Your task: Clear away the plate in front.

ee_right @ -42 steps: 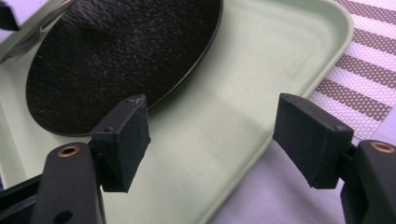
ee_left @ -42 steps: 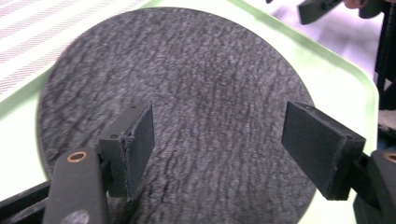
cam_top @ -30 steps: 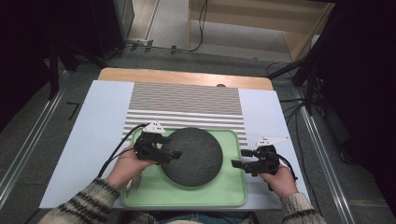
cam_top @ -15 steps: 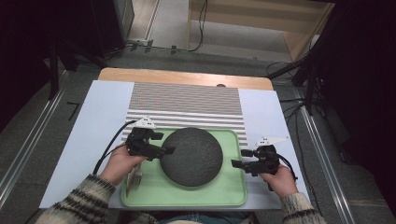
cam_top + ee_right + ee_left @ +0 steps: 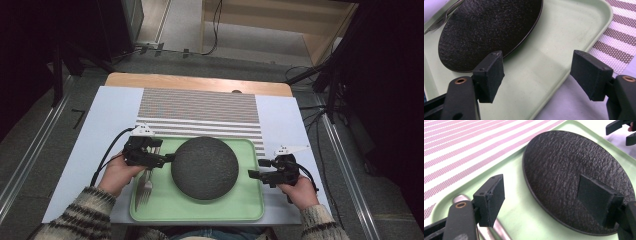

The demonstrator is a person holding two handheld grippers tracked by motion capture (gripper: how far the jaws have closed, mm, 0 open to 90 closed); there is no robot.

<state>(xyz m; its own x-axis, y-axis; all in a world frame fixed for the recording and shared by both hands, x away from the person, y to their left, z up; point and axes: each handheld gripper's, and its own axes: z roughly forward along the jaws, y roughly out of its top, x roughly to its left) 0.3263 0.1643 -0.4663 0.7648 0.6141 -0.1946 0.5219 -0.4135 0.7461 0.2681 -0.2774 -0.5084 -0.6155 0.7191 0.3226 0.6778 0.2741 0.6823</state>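
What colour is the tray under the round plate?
Pale green tray; the plate is dark grey. The high view shows it best.

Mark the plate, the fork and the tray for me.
plate (image 5: 204,167), high view, middle of its dark top.
fork (image 5: 144,189), high view, on the tines.
tray (image 5: 250,202), high view, bare green floor near its right rim.

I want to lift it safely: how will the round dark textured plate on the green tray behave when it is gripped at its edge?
The round dark textured plate looks rigid, so probably stiff, not floppy. Its rough surface likely gives grip. Its thin low rim lies near the pale green tray, so it may slide before lifting.
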